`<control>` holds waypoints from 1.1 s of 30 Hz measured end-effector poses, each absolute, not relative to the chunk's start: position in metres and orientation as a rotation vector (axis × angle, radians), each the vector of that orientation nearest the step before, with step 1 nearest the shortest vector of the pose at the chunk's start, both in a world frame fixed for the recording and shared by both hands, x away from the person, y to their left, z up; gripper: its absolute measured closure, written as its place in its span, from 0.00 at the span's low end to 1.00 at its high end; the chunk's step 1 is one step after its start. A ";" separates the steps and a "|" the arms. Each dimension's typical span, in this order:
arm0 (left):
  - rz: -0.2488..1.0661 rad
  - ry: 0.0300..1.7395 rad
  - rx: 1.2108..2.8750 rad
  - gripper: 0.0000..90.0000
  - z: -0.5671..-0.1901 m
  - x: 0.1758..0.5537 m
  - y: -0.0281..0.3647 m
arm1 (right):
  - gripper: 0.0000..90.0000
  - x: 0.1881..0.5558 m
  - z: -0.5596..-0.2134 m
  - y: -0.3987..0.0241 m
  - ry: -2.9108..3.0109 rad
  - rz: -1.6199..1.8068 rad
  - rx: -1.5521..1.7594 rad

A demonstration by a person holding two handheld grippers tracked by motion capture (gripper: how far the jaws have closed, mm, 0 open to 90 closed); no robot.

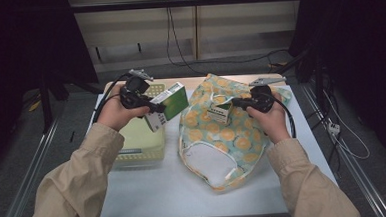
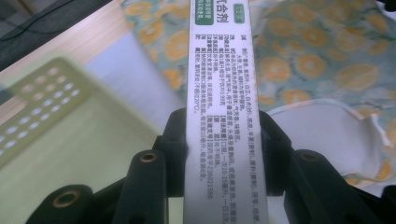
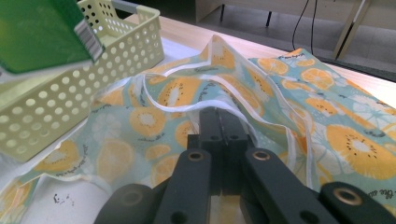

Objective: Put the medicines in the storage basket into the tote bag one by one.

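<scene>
My left gripper (image 1: 152,108) is shut on a green and white box (image 1: 167,106), held in the air over the right side of a pale green basket (image 1: 138,152). In the left gripper view the box's white printed side (image 2: 224,88) stands between the two jaws of the left gripper (image 2: 223,128). A fabric bag (image 1: 235,136) with an orange-slice print lies at the table's middle. My right gripper (image 1: 237,103) is shut on the bag's white-hemmed rim (image 3: 187,108), with the right gripper (image 3: 223,122) lifting the mouth open. A small box (image 1: 219,113) sits in the bag's mouth.
The perforated basket (image 3: 70,93) stands just left of the bag on the white table (image 1: 185,199). The green box (image 3: 37,32) hangs above the basket in the right gripper view. Cables trail over the floor behind the table.
</scene>
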State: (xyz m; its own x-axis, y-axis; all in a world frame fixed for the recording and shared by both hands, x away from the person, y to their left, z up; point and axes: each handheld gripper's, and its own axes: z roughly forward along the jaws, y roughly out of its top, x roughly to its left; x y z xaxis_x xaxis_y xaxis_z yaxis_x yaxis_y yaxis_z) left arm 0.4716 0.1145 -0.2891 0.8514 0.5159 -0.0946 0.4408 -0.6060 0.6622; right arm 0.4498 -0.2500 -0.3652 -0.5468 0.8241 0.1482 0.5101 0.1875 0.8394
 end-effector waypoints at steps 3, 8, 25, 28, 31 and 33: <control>0.114 0.624 2.329 0.70 -0.289 0.464 0.099 | 1.00 0.450 -0.363 -0.249 2.127 1.295 1.256; 0.074 0.536 2.363 0.70 -0.297 0.452 0.072 | 1.00 0.450 -0.359 -0.249 2.120 1.298 1.246; 0.015 0.508 2.415 0.70 -0.363 0.456 -0.002 | 1.00 0.447 -0.351 -0.251 2.104 1.313 1.237; 0.001 0.507 2.383 0.70 -0.369 0.456 -0.012 | 1.00 0.447 -0.352 -0.251 2.107 1.312 1.237; 0.015 0.503 2.382 0.70 -0.375 0.458 -0.021 | 1.00 0.447 -0.352 -0.251 2.108 1.314 1.237; 0.019 0.502 2.375 0.70 -0.379 0.459 -0.027 | 1.00 0.448 -0.352 -0.250 2.111 1.315 1.234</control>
State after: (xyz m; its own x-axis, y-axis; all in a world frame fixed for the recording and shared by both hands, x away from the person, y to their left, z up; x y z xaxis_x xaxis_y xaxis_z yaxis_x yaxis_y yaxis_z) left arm 0.4589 -0.0273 -0.3791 0.9249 0.3604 -0.1216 0.3499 -0.6808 0.6435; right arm 0.4475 -0.2496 -0.3524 -0.5520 0.8227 0.1360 0.4845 0.1837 0.8553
